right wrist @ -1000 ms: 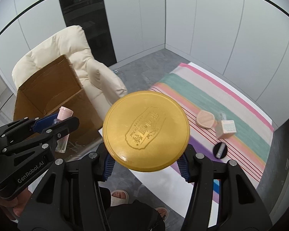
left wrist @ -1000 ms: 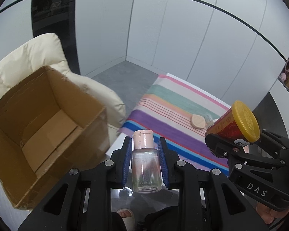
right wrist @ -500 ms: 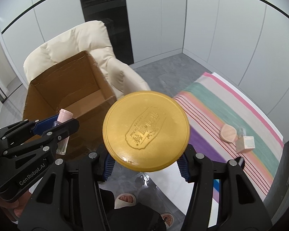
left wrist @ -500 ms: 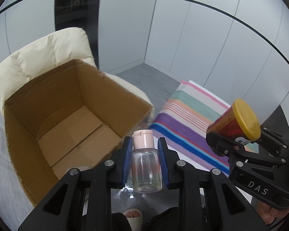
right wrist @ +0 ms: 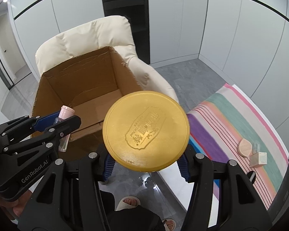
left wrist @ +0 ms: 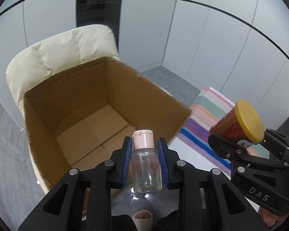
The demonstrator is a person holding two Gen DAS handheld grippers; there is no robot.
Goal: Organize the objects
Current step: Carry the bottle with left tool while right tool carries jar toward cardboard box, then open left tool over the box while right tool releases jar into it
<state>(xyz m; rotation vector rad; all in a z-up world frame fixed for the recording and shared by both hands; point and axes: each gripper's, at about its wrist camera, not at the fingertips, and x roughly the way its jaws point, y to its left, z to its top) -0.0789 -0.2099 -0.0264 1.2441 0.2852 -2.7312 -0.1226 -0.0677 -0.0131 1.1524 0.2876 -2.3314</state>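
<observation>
Left wrist: cardboard box (left wrist: 86, 104) now fills centre.

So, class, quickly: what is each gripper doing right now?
Left gripper: shut on the clear bottle.
Right gripper: shut on the yellow-lidded jar.

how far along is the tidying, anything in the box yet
Nothing packed yet: the brown cardboard box looks empty. In hand: the left claw grips a clear bottle with a pink cap; the right claw grips a red jar with a yellow lid. Left: a round peach puff and small carton on the striped cloth.
</observation>
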